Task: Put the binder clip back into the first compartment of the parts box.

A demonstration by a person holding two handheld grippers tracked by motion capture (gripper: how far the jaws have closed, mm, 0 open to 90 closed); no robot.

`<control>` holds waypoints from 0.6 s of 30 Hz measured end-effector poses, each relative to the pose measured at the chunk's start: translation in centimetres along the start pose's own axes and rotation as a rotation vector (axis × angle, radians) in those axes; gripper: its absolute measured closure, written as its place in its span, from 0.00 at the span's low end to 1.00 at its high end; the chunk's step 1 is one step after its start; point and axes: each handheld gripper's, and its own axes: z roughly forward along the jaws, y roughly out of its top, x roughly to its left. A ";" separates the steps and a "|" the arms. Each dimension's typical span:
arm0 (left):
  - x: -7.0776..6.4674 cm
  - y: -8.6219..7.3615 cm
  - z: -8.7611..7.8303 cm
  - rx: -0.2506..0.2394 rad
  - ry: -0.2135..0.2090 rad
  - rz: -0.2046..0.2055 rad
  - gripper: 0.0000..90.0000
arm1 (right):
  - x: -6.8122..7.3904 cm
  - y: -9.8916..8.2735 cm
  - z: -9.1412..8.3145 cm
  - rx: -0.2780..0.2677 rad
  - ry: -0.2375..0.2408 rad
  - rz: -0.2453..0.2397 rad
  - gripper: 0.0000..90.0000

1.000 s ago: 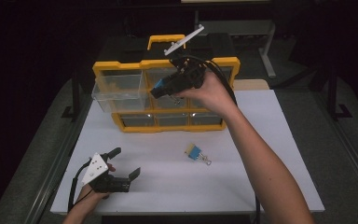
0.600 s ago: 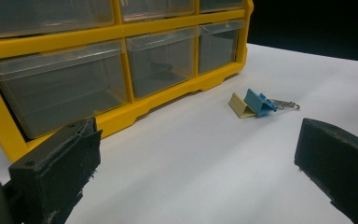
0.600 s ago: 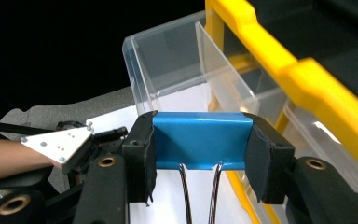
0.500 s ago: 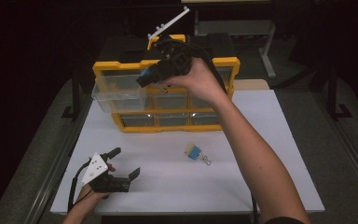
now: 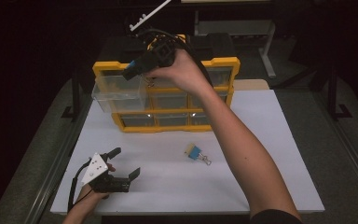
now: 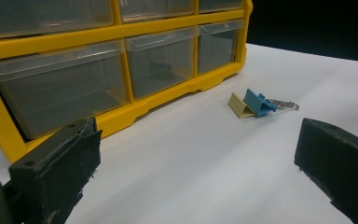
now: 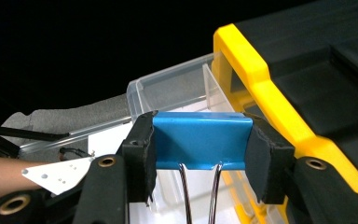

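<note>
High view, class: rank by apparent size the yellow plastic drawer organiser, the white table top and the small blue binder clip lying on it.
1. White table top
2. Yellow plastic drawer organiser
3. Small blue binder clip

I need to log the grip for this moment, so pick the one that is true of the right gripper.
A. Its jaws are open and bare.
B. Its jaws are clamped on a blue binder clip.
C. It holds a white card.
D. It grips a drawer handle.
B: in the right gripper view the right gripper has both pads pressed on the ends of the large blue binder clip, above the pulled-out clear drawer.
</note>
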 end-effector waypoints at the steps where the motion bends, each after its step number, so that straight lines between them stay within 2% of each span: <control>1: 0.0 0.0 0.0 0.002 0.000 0.000 0.00 | 0.0 0.2 0.2 0.000 0.000 -0.003 0.54; 18: 0.0 0.0 -0.1 0.001 -0.005 0.000 0.00 | 0.2 1.9 3.0 0.016 0.016 -0.006 0.54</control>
